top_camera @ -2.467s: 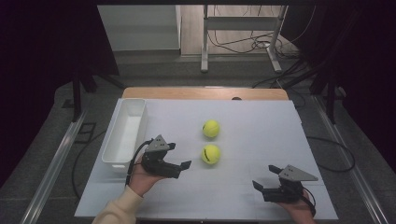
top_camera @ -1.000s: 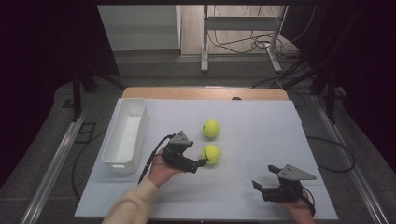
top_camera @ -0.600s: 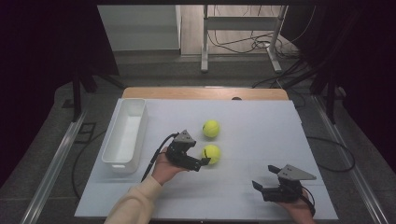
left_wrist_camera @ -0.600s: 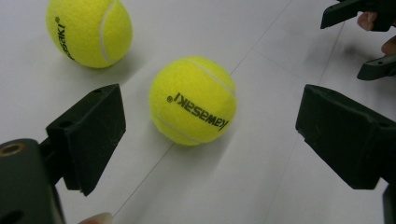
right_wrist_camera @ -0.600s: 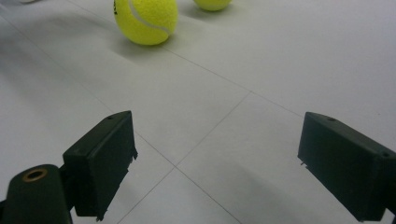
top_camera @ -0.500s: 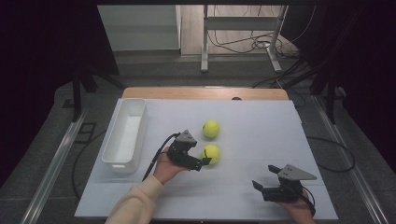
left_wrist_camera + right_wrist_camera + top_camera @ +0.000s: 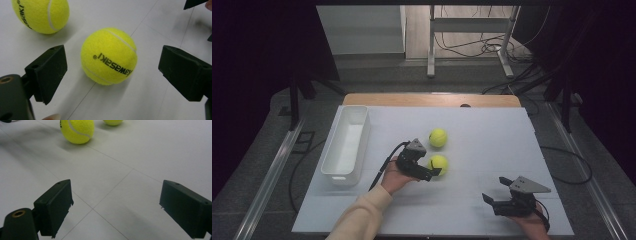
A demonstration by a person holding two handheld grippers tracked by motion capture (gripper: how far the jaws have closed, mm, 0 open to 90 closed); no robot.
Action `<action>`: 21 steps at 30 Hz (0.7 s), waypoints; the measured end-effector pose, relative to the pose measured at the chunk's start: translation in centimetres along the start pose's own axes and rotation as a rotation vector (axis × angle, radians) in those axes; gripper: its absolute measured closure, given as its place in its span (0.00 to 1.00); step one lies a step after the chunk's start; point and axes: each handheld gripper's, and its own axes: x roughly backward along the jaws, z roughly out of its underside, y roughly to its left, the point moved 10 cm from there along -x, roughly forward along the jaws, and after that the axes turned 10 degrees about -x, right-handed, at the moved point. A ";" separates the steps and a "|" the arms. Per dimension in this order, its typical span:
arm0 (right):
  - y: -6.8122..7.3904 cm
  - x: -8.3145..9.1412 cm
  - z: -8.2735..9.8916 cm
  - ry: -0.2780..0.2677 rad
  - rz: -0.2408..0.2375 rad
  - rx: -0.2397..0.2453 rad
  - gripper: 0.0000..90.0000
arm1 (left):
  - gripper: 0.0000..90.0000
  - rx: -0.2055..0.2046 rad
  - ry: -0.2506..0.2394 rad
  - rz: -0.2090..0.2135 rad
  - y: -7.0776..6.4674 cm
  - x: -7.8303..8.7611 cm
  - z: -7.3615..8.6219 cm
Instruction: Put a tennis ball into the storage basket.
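Observation:
Two yellow tennis balls lie on the white table top [image 7: 492, 135]. My left gripper [image 7: 435, 167] stands open around the nearer ball [image 7: 439, 162], one jaw on each side. In the left gripper view there is a gap between each jaw and this ball [image 7: 109, 56], so my left gripper [image 7: 112, 67] is not touching it. The farther ball [image 7: 438, 137] [image 7: 41, 13] sits just beyond it. Near the front right edge my right gripper [image 7: 493, 189] [image 7: 116, 200] rests open, nothing between its jaws. It faces the nearer ball [image 7: 77, 130] and the other ball [image 7: 113, 122].
A long white bin [image 7: 362, 135] stands along the table's left side, nothing visible inside. The left gripper's cable trails back towards the person's sleeve [image 7: 362, 215]. A tip of the right gripper [image 7: 195, 3] shows in the left gripper view. Floor cables and a metal stand lie beyond the far edge.
My left gripper has moved right from beside the bin to the nearer ball, and its open jaws now flank it. The right gripper and both balls have stayed put.

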 end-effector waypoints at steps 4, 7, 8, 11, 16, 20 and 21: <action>0.0 0.0 0.0 0.000 0.000 0.000 0.13 | 0.10 0.007 0.003 0.000 0.1 -0.6 0.0; 0.0 0.0 0.0 -0.004 -0.001 -0.001 0.13 | 0.10 0.014 0.017 0.002 0.4 -1.1 0.4; 0.0 0.0 0.0 -0.004 -0.001 -0.001 0.13 | 0.10 0.014 0.017 0.002 0.4 -1.1 0.4; 0.0 0.0 -0.1 -0.006 -0.002 -0.003 0.13 | 0.10 0.018 0.026 0.006 0.4 -1.5 0.5; 0.0 0.0 0.0 -0.002 -0.003 0.002 0.13 | 0.11 0.015 0.030 0.015 0.3 -2.0 0.5; -0.1 0.0 -0.1 -0.005 -0.002 -0.002 0.13 | 0.11 0.012 0.031 0.021 0.3 -2.4 0.4; -0.1 0.0 -0.1 -0.005 -0.002 -0.002 0.13 | 0.11 0.012 0.032 0.022 0.3 -2.4 0.4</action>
